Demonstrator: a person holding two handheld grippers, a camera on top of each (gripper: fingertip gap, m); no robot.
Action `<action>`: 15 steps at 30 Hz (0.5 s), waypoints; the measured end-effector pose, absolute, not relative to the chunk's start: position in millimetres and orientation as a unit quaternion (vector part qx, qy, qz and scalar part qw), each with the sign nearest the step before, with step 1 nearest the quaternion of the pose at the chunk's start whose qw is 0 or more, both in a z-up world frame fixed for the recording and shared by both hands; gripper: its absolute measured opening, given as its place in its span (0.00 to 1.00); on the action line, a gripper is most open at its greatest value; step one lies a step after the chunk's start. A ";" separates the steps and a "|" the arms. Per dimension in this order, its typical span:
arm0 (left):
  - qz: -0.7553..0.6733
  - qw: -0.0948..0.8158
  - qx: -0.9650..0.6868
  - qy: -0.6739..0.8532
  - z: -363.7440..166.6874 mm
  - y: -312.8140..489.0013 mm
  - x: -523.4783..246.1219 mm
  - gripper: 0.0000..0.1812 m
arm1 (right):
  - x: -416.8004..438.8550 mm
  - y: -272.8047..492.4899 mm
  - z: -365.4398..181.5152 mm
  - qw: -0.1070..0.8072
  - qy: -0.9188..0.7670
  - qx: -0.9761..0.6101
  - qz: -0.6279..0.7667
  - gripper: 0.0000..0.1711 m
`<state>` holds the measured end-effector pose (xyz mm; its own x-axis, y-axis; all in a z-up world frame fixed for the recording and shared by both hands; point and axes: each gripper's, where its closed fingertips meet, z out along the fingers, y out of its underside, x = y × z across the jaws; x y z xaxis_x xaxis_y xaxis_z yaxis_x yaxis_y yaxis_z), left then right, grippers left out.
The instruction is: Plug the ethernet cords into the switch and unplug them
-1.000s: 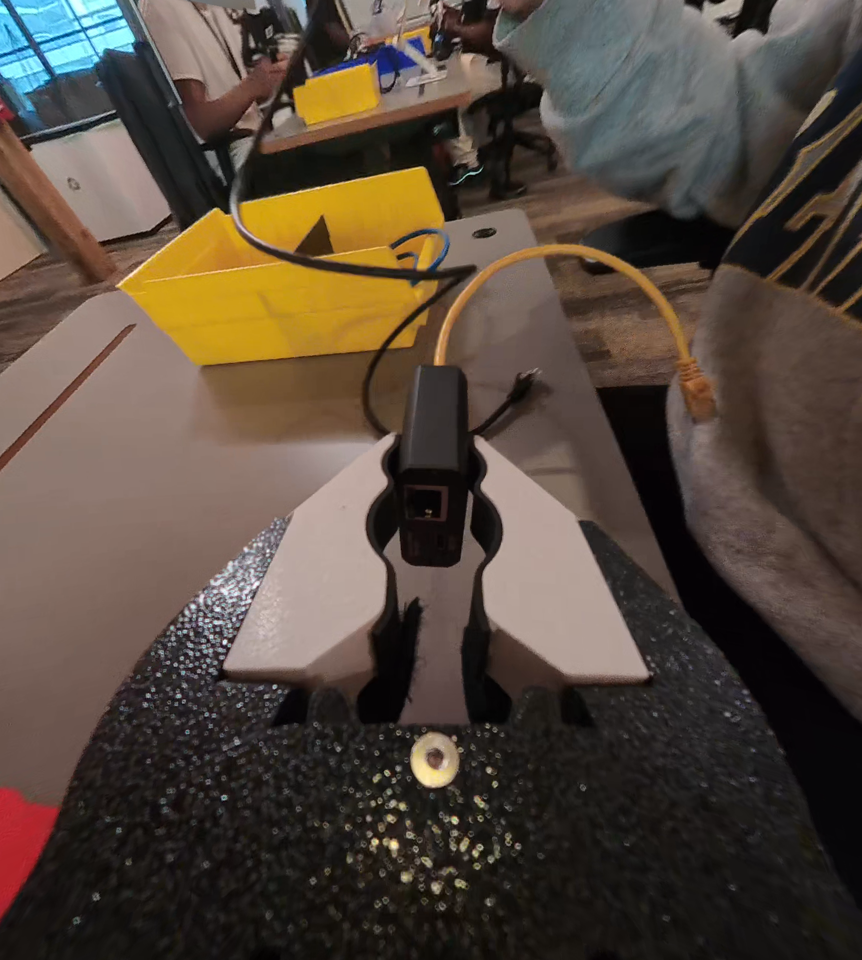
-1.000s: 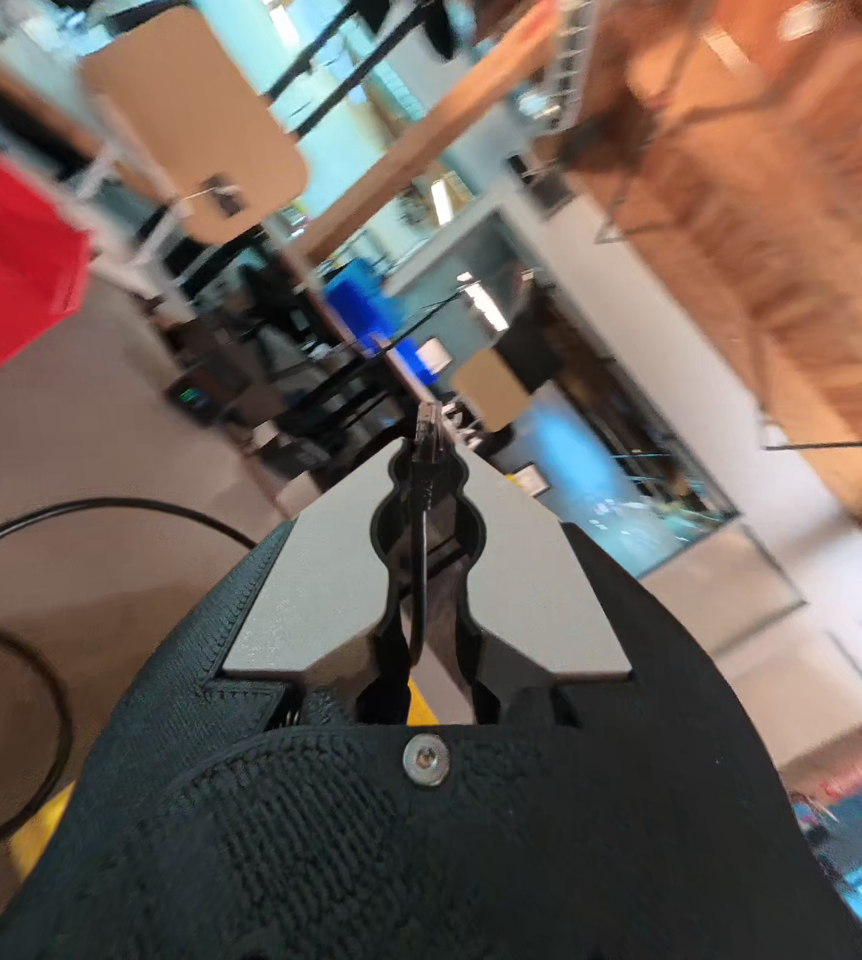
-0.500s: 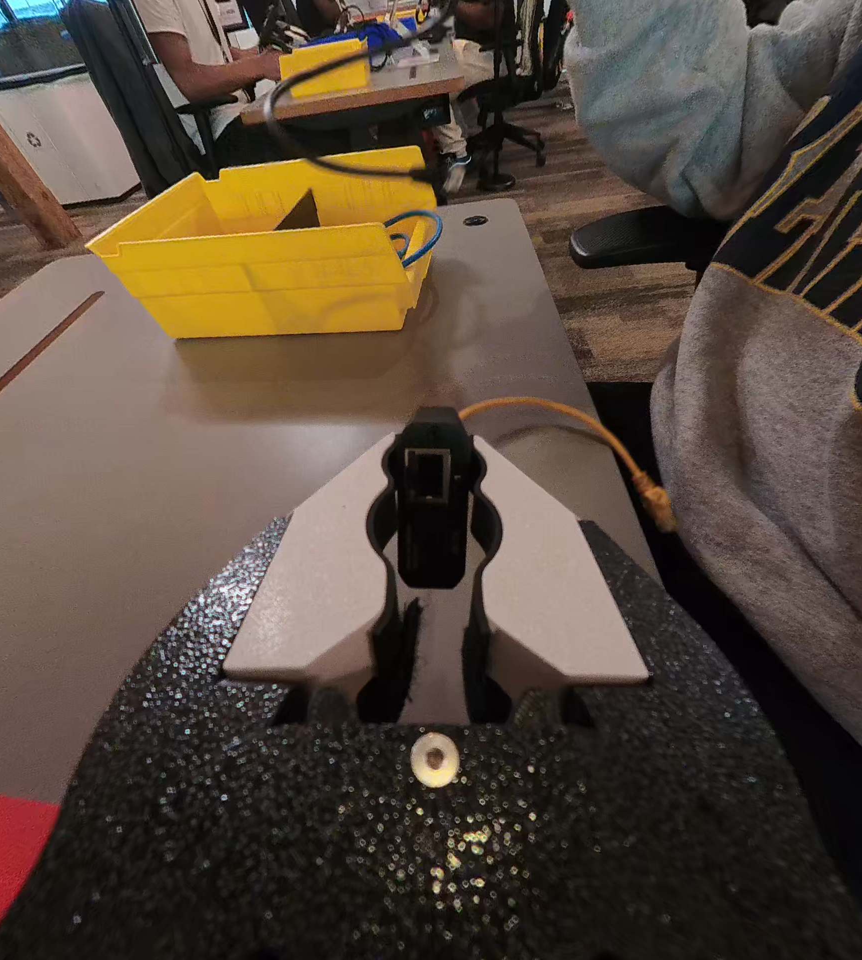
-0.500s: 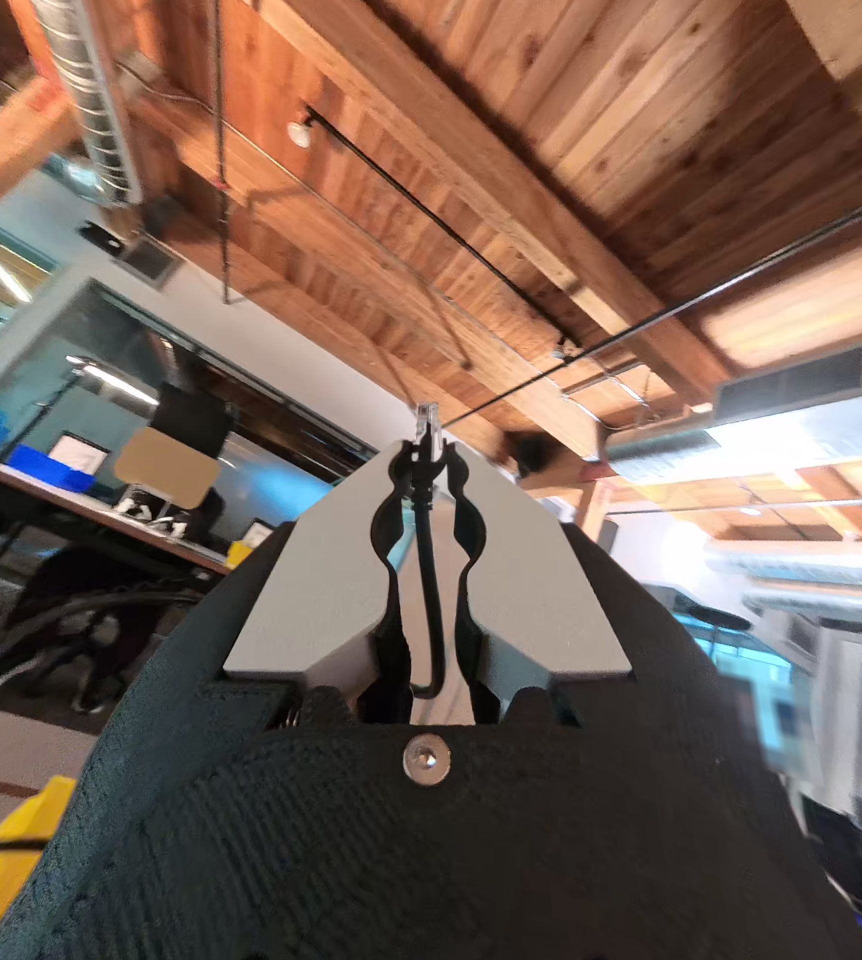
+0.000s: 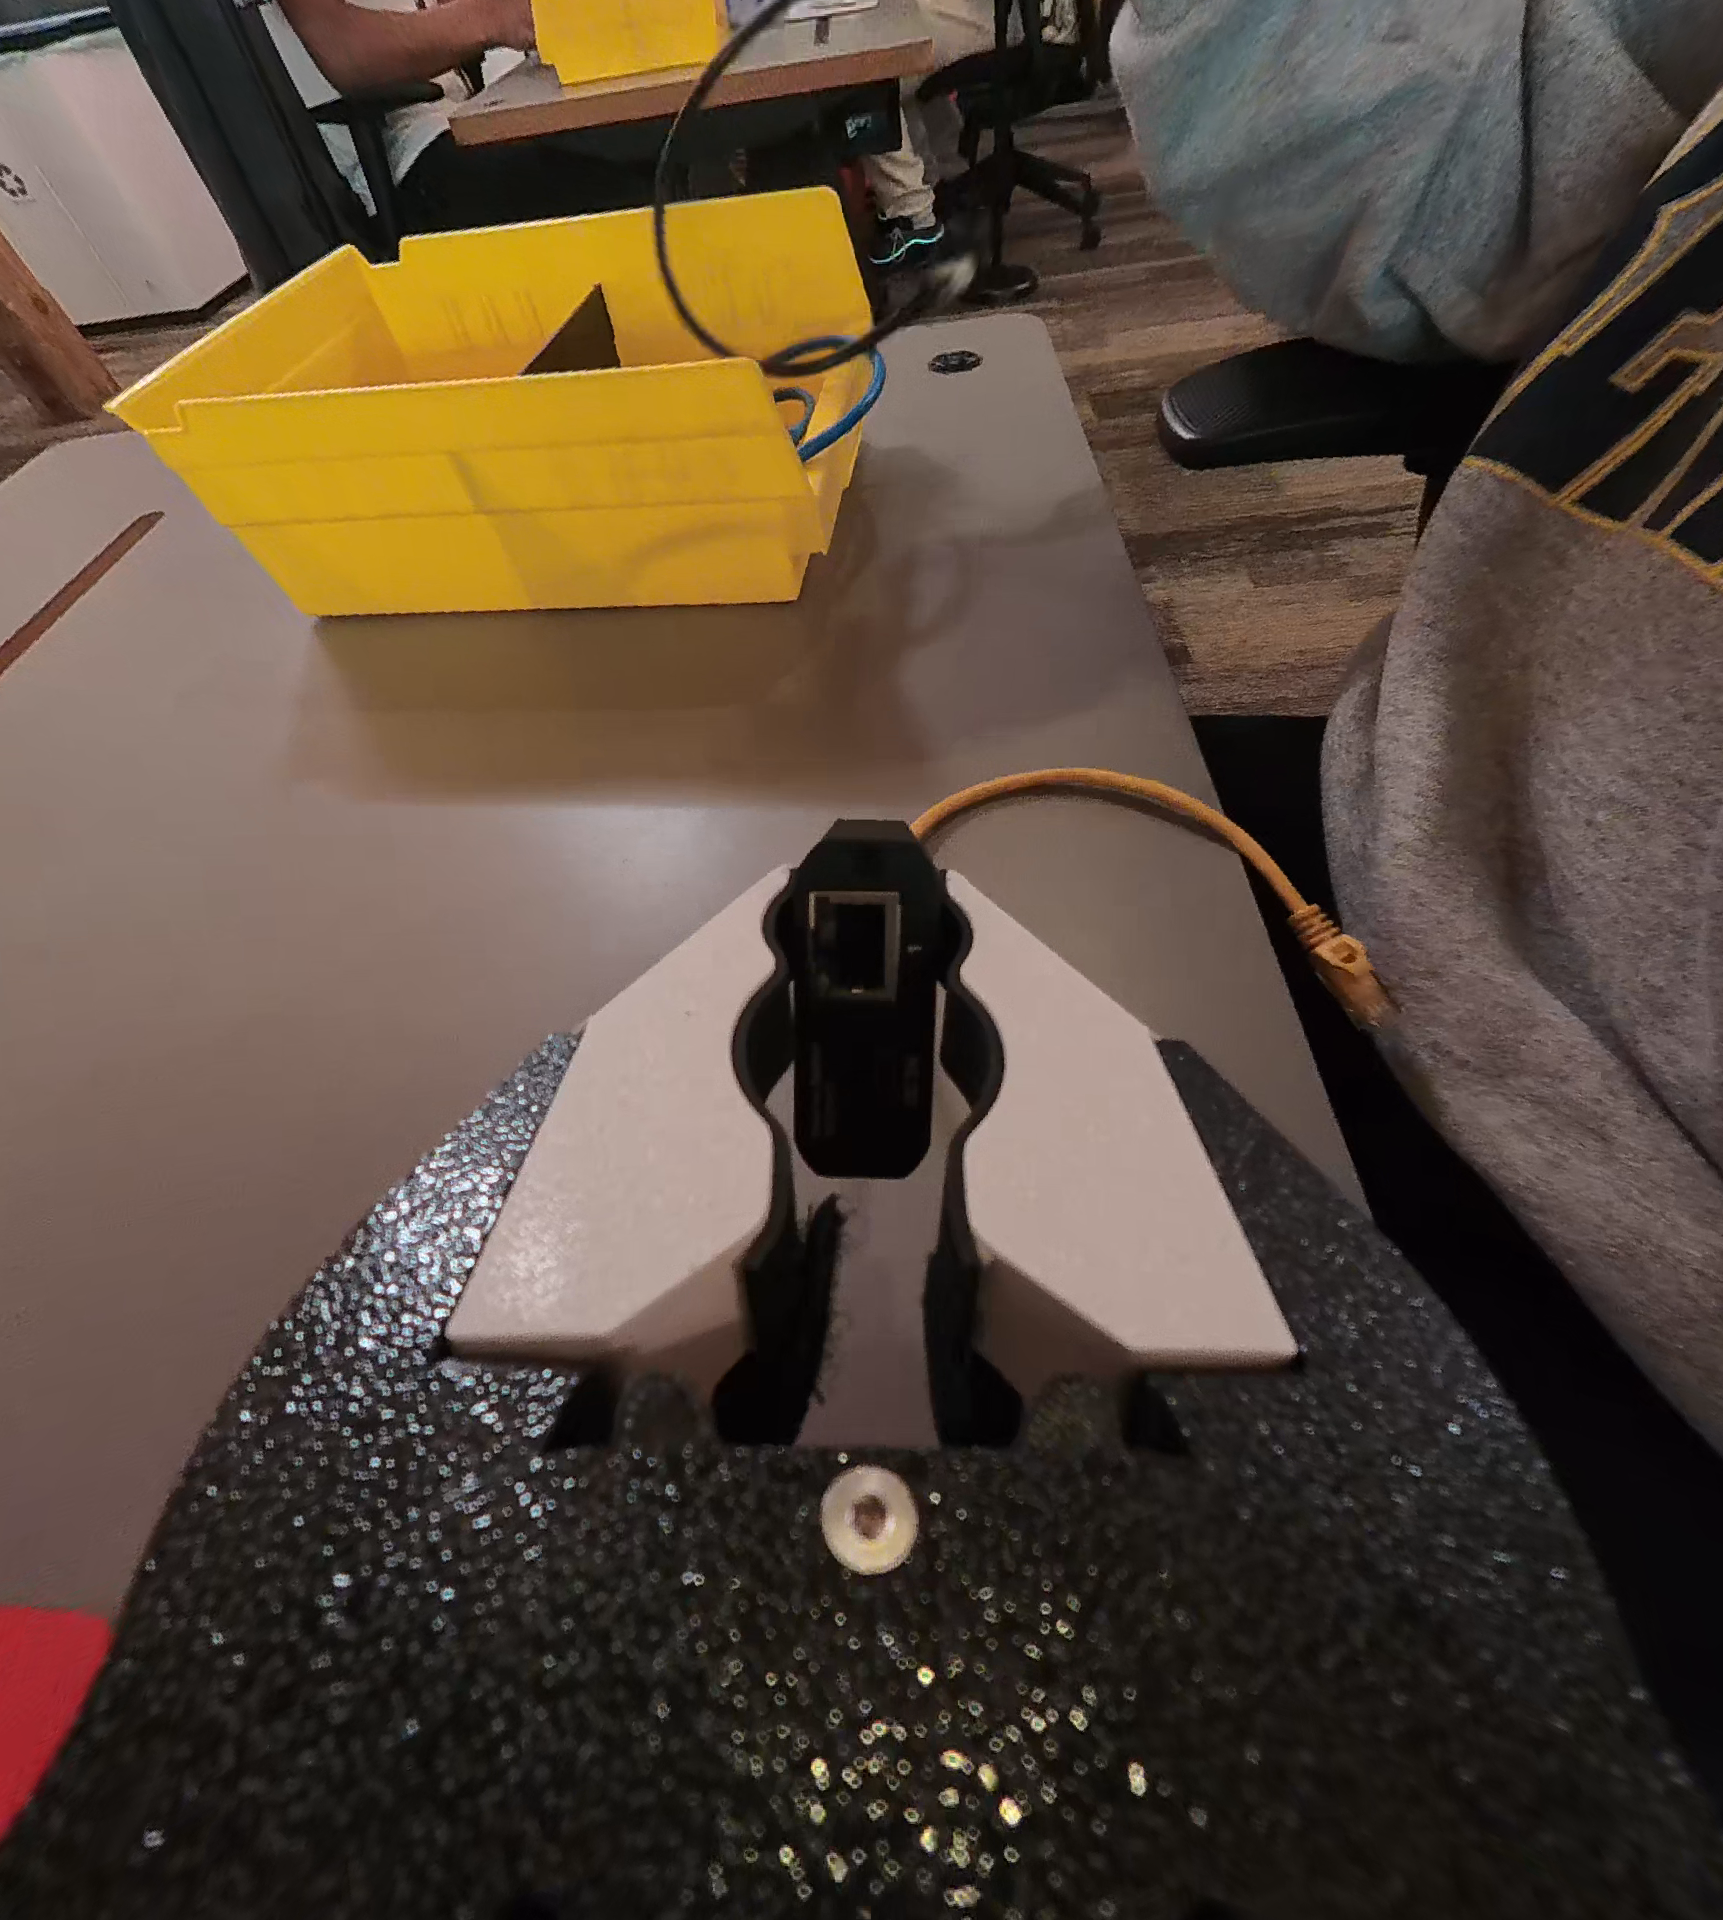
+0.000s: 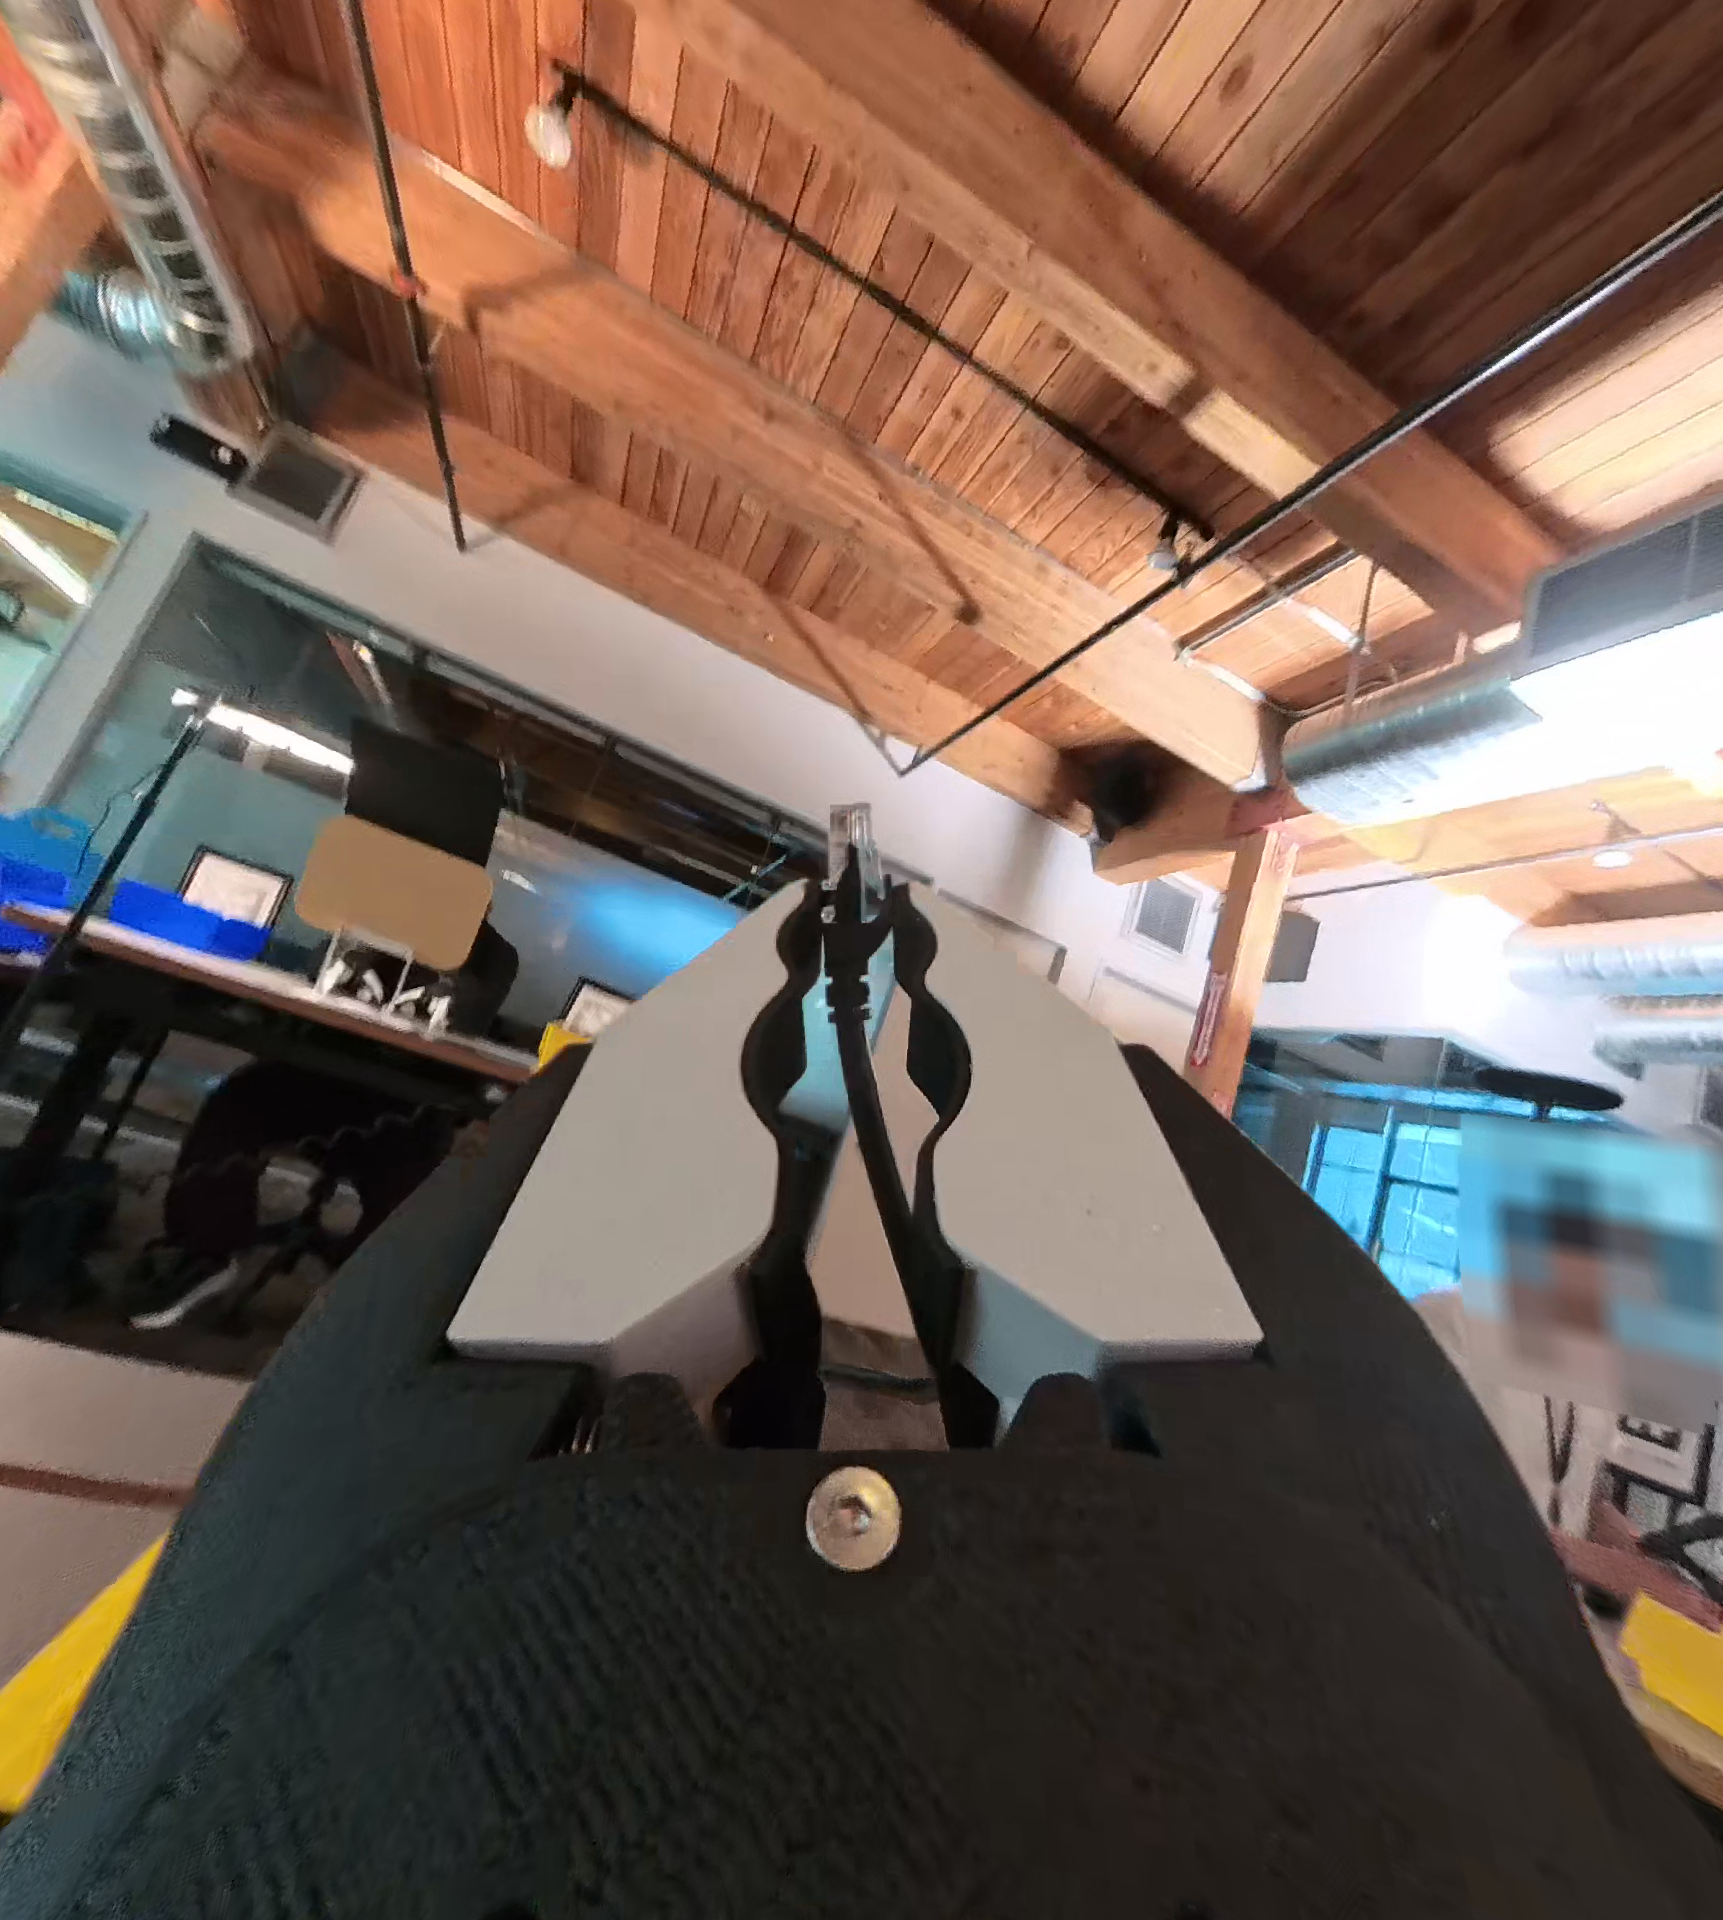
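One port on the black switch (image 5: 865, 1023) faces the camera empty, the unit clamped between the closed-in fingers of the left gripper (image 5: 867, 971) above the counter (image 5: 317, 935). A yellow cord (image 5: 1241, 862) trails from its far end, free plug hanging right. The right gripper (image 6: 855, 914), pinched tight on the black cord's plug (image 6: 851, 847), points ceilingward, well apart. Judgement: this cord is out; whether plugging or unplugging remains cannot be told.
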<state>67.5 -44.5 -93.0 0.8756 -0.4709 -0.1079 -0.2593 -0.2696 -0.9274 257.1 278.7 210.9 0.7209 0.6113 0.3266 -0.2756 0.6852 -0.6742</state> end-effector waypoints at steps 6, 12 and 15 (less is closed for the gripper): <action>-0.095 0.553 -0.793 0.236 -95.8 -42.0 70.9 0.11 | 251.8 265.9 208.4 0.892 -0.275 -0.275 0.232 0.06; -0.092 0.551 -0.794 0.238 -95.7 -41.5 71.8 0.11 | 218.4 281.4 175.2 0.893 -0.312 -0.281 0.165 0.07; -0.094 0.550 -0.796 0.237 -97.4 -40.8 71.4 0.11 | 187.9 291.0 147.8 0.856 -0.383 -0.306 0.165 0.06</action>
<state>71.4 -40.8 -97.4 0.8701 -0.4801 -0.1116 -0.2742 -0.2834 -0.9190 187.9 291.0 147.8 0.6521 0.5160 0.5554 -0.0474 0.7589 -0.6494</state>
